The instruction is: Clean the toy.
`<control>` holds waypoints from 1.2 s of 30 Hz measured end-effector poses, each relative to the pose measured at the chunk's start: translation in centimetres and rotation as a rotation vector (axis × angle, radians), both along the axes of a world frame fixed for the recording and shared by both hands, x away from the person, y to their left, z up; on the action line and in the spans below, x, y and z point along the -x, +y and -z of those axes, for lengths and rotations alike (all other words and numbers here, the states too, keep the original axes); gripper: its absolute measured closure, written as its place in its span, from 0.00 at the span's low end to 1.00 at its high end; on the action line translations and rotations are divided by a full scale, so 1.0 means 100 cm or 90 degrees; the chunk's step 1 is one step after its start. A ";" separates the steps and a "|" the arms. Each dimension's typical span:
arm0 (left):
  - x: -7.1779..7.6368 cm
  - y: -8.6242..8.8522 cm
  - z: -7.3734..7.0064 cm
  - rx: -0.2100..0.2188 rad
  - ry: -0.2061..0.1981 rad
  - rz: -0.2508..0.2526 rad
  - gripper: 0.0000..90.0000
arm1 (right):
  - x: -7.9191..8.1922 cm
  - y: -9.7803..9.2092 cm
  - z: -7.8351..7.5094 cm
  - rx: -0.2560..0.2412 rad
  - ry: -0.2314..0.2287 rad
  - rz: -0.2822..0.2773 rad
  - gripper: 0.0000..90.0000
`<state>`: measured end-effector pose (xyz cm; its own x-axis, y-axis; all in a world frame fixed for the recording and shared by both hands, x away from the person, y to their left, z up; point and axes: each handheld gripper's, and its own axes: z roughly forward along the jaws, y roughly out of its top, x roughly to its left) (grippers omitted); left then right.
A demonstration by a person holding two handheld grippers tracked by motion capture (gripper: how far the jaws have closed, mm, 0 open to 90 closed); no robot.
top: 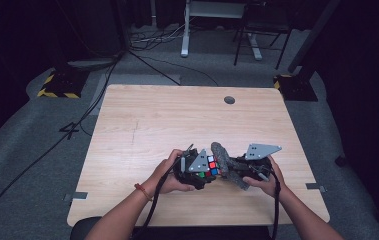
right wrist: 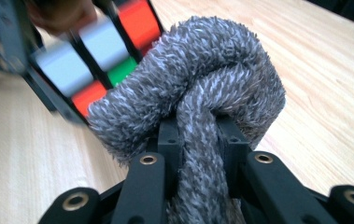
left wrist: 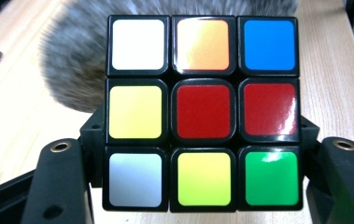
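A scrambled puzzle cube [left wrist: 202,112] with a red centre tile sits clamped between the black jaws of my left gripper [top: 197,170], held near the table's front middle. The cube [top: 211,166] shows its coloured tiles in the high view, facing my right gripper [top: 237,167]. That gripper is shut on a grey fuzzy cloth [right wrist: 198,112], which is pinched and folded between its jaws. The cloth [top: 225,161] presses against the cube [right wrist: 95,60]. In the left gripper view the grey cloth [left wrist: 72,60] bulges behind the cube.
The light wooden table [top: 177,120] has a round cable hole [top: 229,100] at its far middle. Beyond the far edge are a desk frame [top: 217,30], floor cables [top: 102,95] and stand bases with yellow-black tape [top: 59,85].
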<state>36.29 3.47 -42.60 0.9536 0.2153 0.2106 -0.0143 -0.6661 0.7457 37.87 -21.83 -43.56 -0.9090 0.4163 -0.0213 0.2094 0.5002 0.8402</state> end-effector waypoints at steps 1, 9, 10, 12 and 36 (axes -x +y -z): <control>0.000 0.001 -0.001 0.010 0.001 -0.001 0.37 | -0.001 0.000 0.001 0.006 0.003 -0.002 0.85; -0.001 0.008 -0.005 0.034 -0.009 0.002 0.37 | -0.004 0.001 0.009 -0.003 0.037 -0.048 0.85; -0.002 0.008 -0.003 0.030 -0.004 0.002 0.37 | -0.003 0.001 0.007 -0.013 0.033 -0.049 0.85; -0.004 0.009 0.001 0.023 0.000 0.000 0.37 | -0.003 -0.001 0.005 -0.023 0.023 -0.047 0.85; -0.005 0.004 0.007 0.034 0.021 0.011 0.37 | 0.007 -0.002 -0.008 -0.063 -0.006 -0.062 0.85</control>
<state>36.76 3.90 -43.32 0.9635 0.2083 0.1679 -0.0010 -0.6248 0.7808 37.16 -22.01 -42.78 -0.9449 0.3272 0.0068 0.1563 0.4329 0.8878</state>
